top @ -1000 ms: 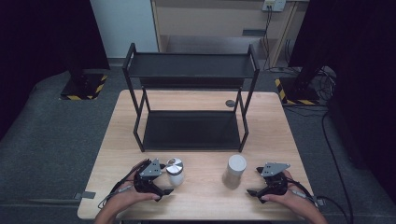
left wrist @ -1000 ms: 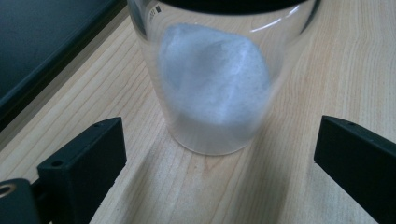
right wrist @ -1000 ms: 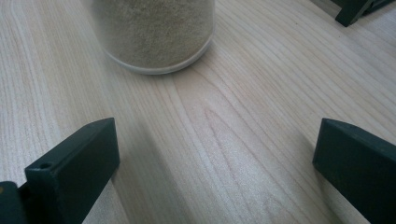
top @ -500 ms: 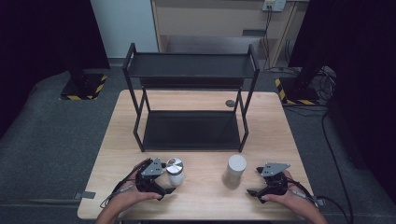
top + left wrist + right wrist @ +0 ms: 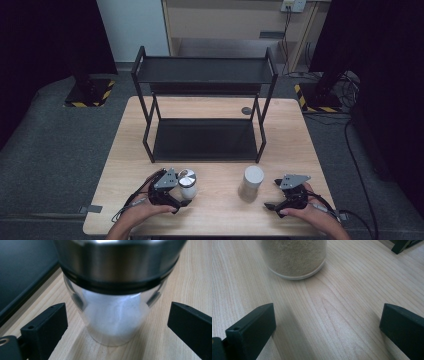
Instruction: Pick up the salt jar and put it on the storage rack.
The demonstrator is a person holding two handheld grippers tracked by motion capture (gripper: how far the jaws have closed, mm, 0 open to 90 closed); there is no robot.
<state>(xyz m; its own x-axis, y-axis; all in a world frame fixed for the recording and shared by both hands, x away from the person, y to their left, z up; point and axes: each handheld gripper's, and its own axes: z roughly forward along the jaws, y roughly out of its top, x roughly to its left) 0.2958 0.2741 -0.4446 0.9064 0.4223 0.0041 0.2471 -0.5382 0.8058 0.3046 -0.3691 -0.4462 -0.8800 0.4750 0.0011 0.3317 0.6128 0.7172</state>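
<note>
A glass jar of white powder with a steel lid [image 5: 187, 183] [image 5: 112, 305] stands on the table's near left. My left gripper [image 5: 181, 196] [image 5: 117, 327] is open, its jaws on either side of the jar's lower half without touching it. A second jar with a white lid, filled with beige grains [image 5: 251, 183] [image 5: 294, 257], stands to the right. My right gripper [image 5: 274, 194] [image 5: 327, 325] rests open on the wood just right of that jar, with bare table between its jaws.
A black two-tier metal shelf rack [image 5: 204, 111] stands at the middle back of the wooden table [image 5: 220, 215]. A small dark round object [image 5: 246, 110] lies beside the rack's right rear leg. Grey carpet surrounds the table.
</note>
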